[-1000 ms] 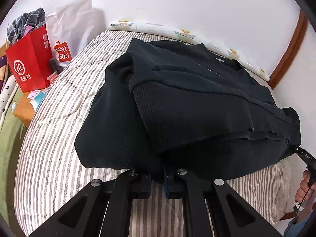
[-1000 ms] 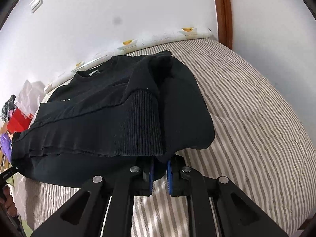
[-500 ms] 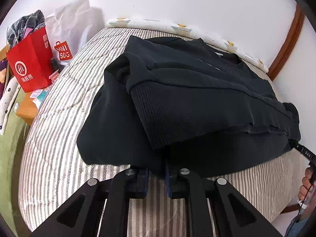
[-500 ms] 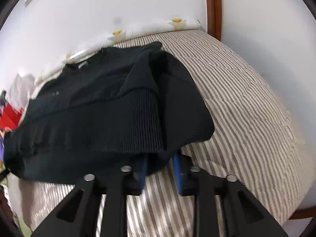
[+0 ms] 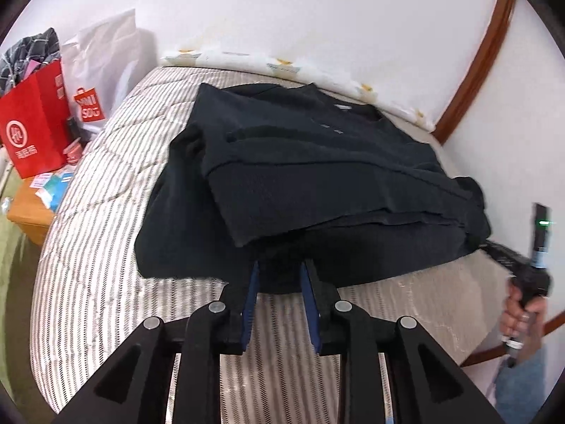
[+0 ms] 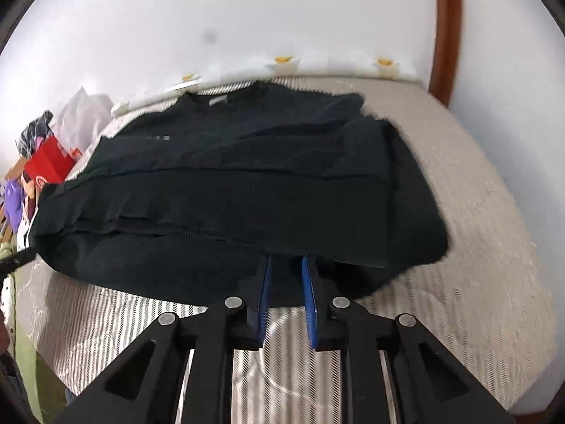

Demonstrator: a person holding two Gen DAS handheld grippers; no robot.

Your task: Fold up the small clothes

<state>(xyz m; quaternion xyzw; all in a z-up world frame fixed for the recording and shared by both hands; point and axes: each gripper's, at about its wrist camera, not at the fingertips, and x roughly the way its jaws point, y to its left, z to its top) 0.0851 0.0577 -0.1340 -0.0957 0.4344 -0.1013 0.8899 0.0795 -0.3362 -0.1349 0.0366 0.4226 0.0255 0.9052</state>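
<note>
Though blurred, sweater [image 6: 229,183] hem between both | left tongs [image 5: 279,279] opening | right tongs [image 6: 286,275] closing

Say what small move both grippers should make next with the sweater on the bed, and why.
Probably draw both back off the near edge. The black sweater already lies folded on the striped bed. The left gripper is opening and the right gripper is closing; each has the hem between its pads with gaps showing, so neither seems to grip.

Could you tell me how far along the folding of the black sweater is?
Done: the black sweater lies folded on the striped bed. In hand: the left gripper is opening and the right gripper closing, both at its near edge, neither clamped. Left: withdrawing.
</note>
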